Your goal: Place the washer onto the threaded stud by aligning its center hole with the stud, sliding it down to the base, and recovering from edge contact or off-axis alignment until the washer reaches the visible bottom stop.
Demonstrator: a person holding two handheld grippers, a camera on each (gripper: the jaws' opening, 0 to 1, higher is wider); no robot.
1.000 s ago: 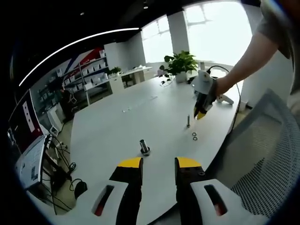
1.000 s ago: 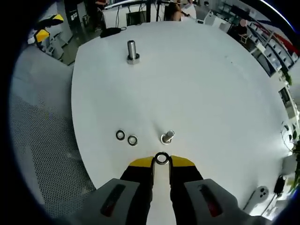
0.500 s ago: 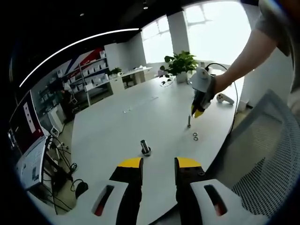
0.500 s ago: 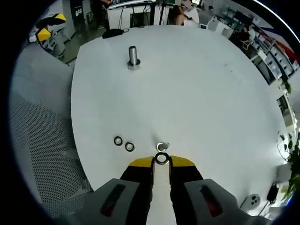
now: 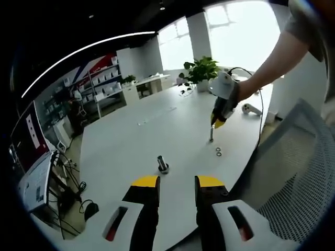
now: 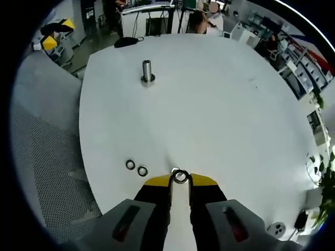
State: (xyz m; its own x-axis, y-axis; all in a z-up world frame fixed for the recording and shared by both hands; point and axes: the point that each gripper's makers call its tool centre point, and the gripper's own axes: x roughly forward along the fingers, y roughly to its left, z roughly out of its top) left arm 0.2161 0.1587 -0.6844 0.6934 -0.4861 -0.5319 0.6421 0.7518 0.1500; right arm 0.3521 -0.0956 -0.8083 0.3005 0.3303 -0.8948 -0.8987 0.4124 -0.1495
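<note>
Washers [image 6: 136, 168], two spare ones, lie flat on the table [image 6: 225, 99] left of the right gripper [image 6: 180, 180], and a second stud [image 6: 147, 72] stands well apart near the far edge. Pinched between the right gripper's yellow tips is the washer [image 6: 180, 176], held on its rim with the hole facing the camera; the stud [image 6: 174, 171] sits just under it, nearly hidden. In the left gripper view that stud [image 5: 210, 133] stands upright directly beneath the right gripper [image 5: 216, 123].

The left gripper [image 5: 177, 182] hangs idle above the near table edge, jaws apart and holding nothing.

Risk, as I judge it: the washer covers the stud tip, so centring is hard to check. A hole slightly off axis would land its rim on the tip or catch a thread, and letting go then could leave it cocked partway down or drop it beside the spares. A tilted grip would cause the same jam.
</note>
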